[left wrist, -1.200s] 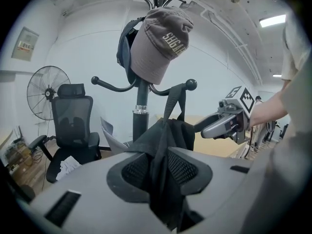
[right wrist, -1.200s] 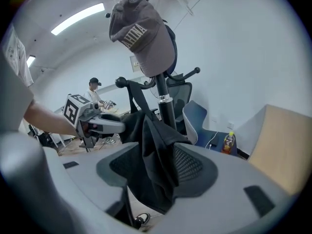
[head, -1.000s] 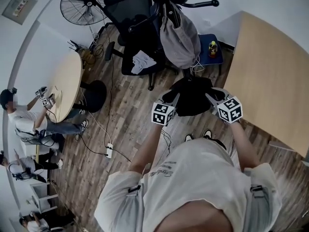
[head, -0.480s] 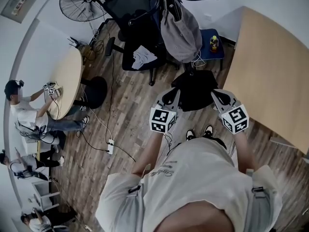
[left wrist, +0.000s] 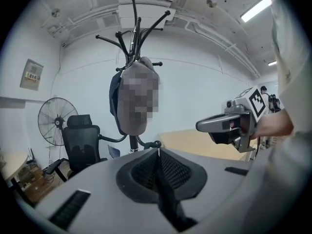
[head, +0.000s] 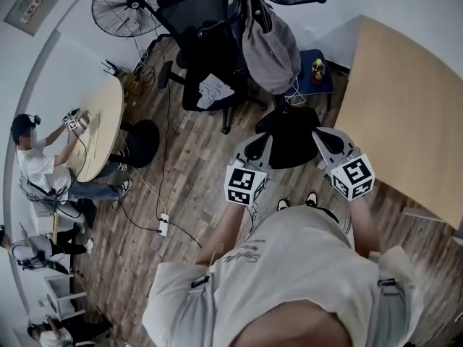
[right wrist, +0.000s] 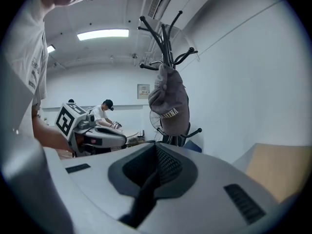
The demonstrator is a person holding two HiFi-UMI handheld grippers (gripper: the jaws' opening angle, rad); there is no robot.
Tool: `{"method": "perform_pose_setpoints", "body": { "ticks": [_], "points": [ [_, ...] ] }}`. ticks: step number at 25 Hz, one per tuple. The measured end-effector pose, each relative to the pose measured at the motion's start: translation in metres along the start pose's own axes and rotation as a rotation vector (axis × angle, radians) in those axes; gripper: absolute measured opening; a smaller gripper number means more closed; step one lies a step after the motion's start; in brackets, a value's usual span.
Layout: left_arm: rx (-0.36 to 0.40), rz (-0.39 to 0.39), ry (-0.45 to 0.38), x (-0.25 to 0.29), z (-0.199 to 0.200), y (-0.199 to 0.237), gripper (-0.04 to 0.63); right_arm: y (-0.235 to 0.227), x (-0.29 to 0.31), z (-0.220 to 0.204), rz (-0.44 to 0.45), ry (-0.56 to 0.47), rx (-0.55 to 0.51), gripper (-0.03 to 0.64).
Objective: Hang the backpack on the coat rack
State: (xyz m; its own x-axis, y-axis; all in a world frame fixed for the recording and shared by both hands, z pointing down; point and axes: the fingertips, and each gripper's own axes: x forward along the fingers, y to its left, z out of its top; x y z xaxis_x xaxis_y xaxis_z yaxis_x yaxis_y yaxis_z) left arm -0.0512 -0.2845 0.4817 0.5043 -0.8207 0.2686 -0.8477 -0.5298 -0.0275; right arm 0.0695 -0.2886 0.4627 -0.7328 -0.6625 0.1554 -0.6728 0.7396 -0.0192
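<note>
A rack (head: 296,1), already carrying a grey bag (head: 271,45), stood ahead of the black backpack (head: 293,143), held up between the left hand-held gripper (head: 261,146) and right hand-held gripper (head: 323,141), both clamped on it, seemingly to reach a hook.

Fan (head: 124,4) standing at 11 o'clock. Office chair (head: 195,20) sitting at 12, pale cloth (head: 214,90) lying on its seat. Grey bag (head: 271,49) hanging at 12. Blue stool (head: 316,84) at 1 carrying probably a bottle (head: 317,69). Person (head: 36,161) sitting at round table (head: 101,125), 9 o'clock.
</note>
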Motion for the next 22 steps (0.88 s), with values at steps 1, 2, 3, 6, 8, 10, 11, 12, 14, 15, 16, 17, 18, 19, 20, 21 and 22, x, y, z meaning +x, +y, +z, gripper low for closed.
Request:
{"method": "perform_pose_setpoints", "body": {
  "ticks": [1, 2, 3, 6, 8, 10, 11, 12, 14, 15, 16, 17, 18, 19, 20, 21, 22],
  "points": [
    [0.002, 0.005, 0.004, 0.0, -0.001, 0.0, 0.02, -0.001, 0.0, 0.0, -0.008, 0.003, -0.002, -0.006],
    [-0.003, 0.005, 0.004, 0.0, -0.001, 0.0, 0.02, -0.001, 0.0, -0.001, -0.013, 0.012, -0.015, -0.006],
    [-0.011, 0.004, 0.0, 0.0, -0.001, 0.0, 0.02, 0.001, 0.0, -0.003, -0.013, 0.023, -0.031, -0.006],
    [-0.026, 0.005, -0.021, -0.002, 0.003, 0.004, 0.02, 0.005, -0.002, -0.003, -0.002, 0.032, -0.035, -0.006],
    [-0.045, 0.004, -0.025, -0.002, 0.003, 0.007, 0.02, 0.003, -0.003, -0.002, 0.006, 0.014, 0.017, -0.006],
    [-0.053, 0.003, -0.016, -0.001, 0.001, 0.011, 0.02, -0.001, -0.004, -0.001, 0.006, -0.004, 0.068, -0.006],
    [-0.055, 0.005, -0.011, -0.001, 0.0, 0.012, 0.02, -0.004, -0.004, 0.0, 0.0, -0.005, 0.071, -0.006],
    [-0.058, 0.007, -0.01, -0.001, 0.0, 0.013, 0.02, -0.006, -0.005, 0.0, -0.008, 0.0, 0.062, -0.006],
    [-0.062, 0.005, -0.018, -0.002, 0.004, 0.013, 0.02, -0.01, -0.006, 0.002, -0.02, 0.007, 0.039, -0.006],
    [-0.061, 0.005, -0.025, -0.001, 0.007, 0.013, 0.02, -0.011, -0.005, 0.003, -0.021, 0.006, 0.033, -0.006],
    [-0.058, 0.005, -0.03, -0.001, 0.009, 0.014, 0.02, -0.011, -0.004, 0.004, -0.02, 0.005, 0.028, -0.006],
    [-0.055, 0.003, -0.033, 0.0, 0.01, 0.014, 0.02, -0.01, -0.003, 0.004, -0.016, 0.004, 0.024, -0.006],
    [-0.05, -0.001, -0.033, 0.001, 0.01, 0.014, 0.02, -0.009, -0.002, 0.004, -0.012, 0.003, 0.025, -0.006],
    [-0.044, -0.006, -0.029, 0.002, 0.01, 0.013, 0.02, -0.008, -0.001, 0.004, -0.007, 0.001, 0.032, -0.006],
    [-0.038, -0.01, -0.023, 0.003, 0.009, 0.013, 0.021, -0.008, 0.0, 0.004, -0.002, -0.003, 0.042, -0.006],
    [-0.034, -0.011, -0.016, 0.003, 0.007, 0.012, 0.02, -0.007, 0.001, 0.004, 0.001, -0.004, 0.05, -0.006],
    [-0.032, -0.012, -0.008, 0.003, 0.005, 0.012, 0.02, -0.007, 0.002, 0.002, 0.003, -0.001, 0.051, -0.006]
  ]
}}
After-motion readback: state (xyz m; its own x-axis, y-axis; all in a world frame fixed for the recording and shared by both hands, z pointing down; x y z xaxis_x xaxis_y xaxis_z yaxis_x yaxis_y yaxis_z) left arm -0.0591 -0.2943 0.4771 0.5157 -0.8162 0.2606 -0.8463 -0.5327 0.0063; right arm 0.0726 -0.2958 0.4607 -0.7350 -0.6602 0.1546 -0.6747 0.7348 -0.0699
